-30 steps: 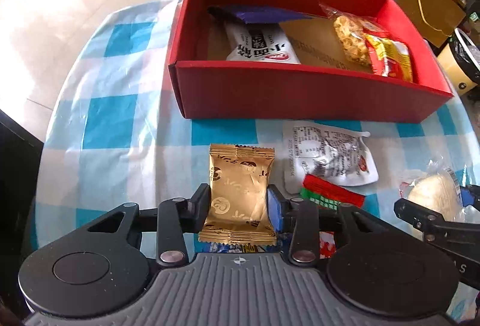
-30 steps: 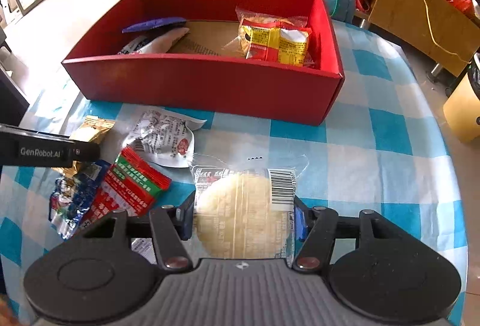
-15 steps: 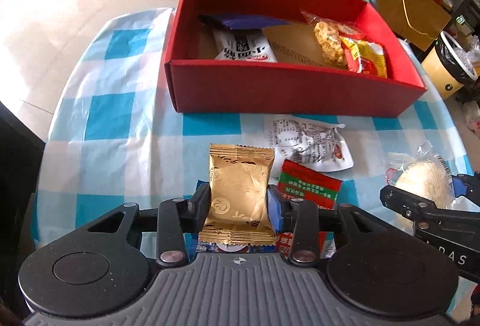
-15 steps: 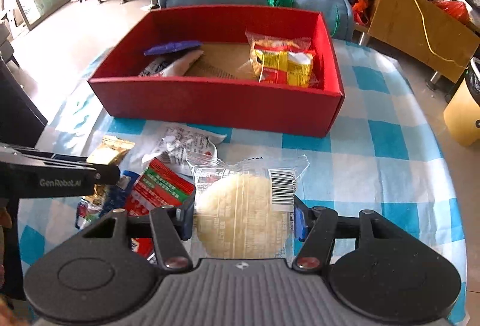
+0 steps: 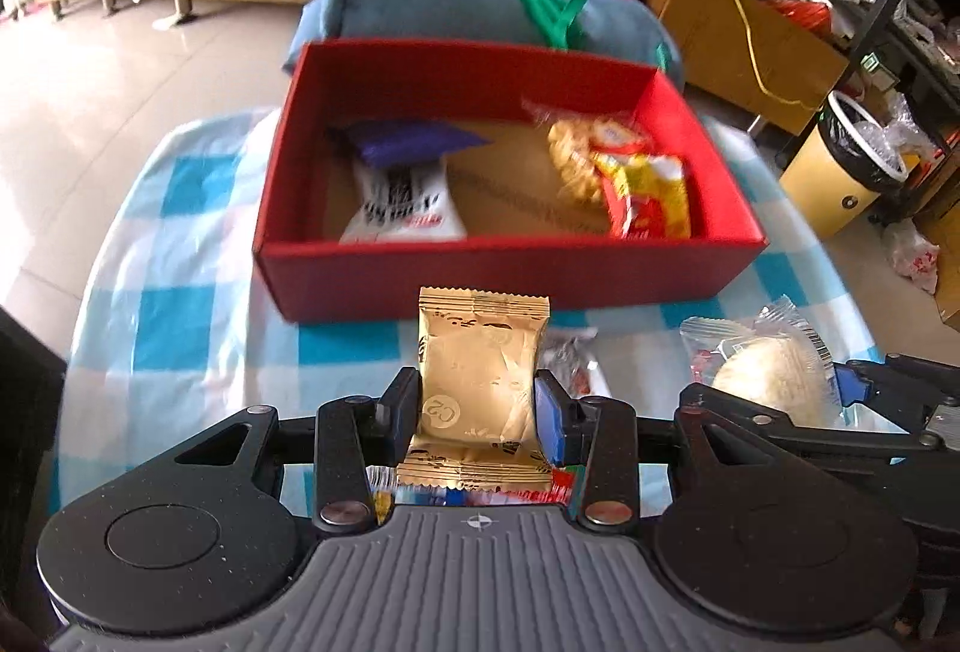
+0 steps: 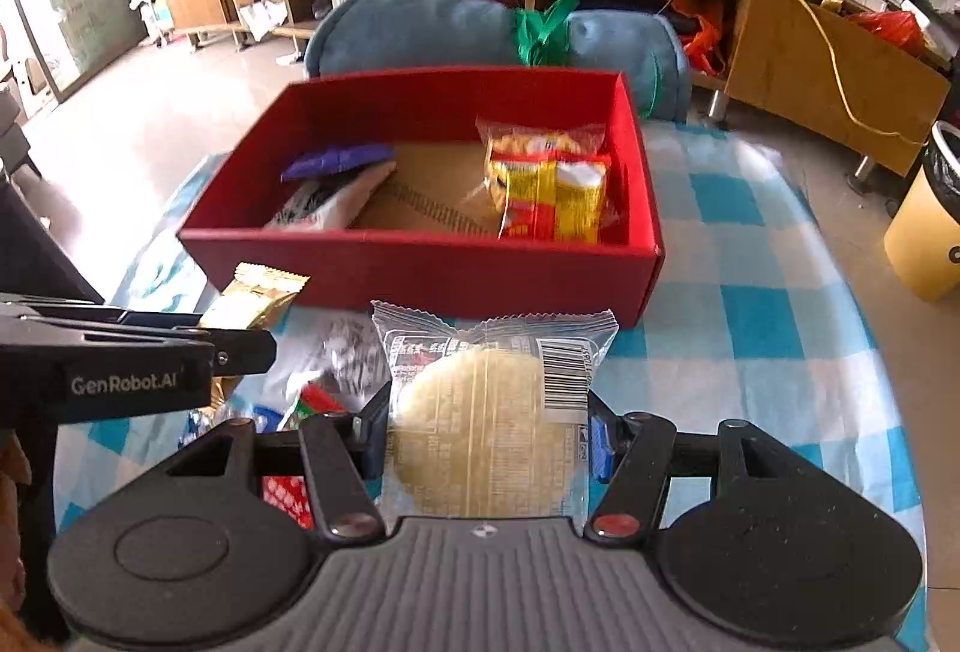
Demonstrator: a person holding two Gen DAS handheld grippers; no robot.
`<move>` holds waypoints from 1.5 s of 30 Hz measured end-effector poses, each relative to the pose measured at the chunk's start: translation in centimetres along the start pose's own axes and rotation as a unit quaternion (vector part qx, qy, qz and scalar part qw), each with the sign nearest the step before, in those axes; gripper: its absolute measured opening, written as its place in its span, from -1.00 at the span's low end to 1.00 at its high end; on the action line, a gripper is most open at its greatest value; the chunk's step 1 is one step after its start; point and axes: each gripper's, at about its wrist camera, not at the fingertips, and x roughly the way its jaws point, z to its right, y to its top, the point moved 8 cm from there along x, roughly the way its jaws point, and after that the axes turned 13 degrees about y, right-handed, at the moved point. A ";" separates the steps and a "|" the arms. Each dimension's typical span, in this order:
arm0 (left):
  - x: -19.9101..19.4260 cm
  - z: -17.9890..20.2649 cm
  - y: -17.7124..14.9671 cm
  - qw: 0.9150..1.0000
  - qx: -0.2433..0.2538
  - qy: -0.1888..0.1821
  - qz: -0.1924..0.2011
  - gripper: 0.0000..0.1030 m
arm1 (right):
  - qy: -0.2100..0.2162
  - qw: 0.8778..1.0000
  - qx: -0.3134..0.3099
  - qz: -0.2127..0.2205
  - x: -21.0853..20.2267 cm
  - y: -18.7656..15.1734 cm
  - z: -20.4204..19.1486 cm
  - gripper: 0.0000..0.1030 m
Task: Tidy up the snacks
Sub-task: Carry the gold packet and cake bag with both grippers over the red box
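I judge I am mid-carry: my left gripper (image 5: 478, 406) is clenched on the gold packet (image 5: 482, 376) at lower centre of its view, and my right gripper (image 6: 487, 433) grips the clear-wrapped round cake (image 6: 480, 427) likewise. Both hang level, side by side, just short of the red box (image 5: 498, 277) at mid-frame. Next I should lift each over the near wall and release onto the bare cardboard floor between the snacks inside.

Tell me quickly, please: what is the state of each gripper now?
Left gripper: closed on the gold snack packet.
Right gripper: closed on the clear-wrapped round cake.
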 end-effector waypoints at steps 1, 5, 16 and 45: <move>-0.1 0.1 0.3 1.000 -0.001 0.000 0.003 -0.06 | 0.000 1.000 0.001 0.003 -0.1 0.2 0.1 0.05; 0.1 0.2 1.0 1.000 -0.003 0.001 0.007 -0.05 | -0.003 1.000 0.008 0.011 -0.2 1.0 0.7 0.05; 0.7 0.0 2.7 1.000 -0.004 0.014 0.016 -0.05 | -0.006 0.999 0.005 0.031 0.0 3.7 0.7 0.04; 2.5 -0.4 4.3 1.000 0.008 0.020 0.007 0.26 | -0.006 0.999 0.011 0.046 1.0 6.8 2.0 0.04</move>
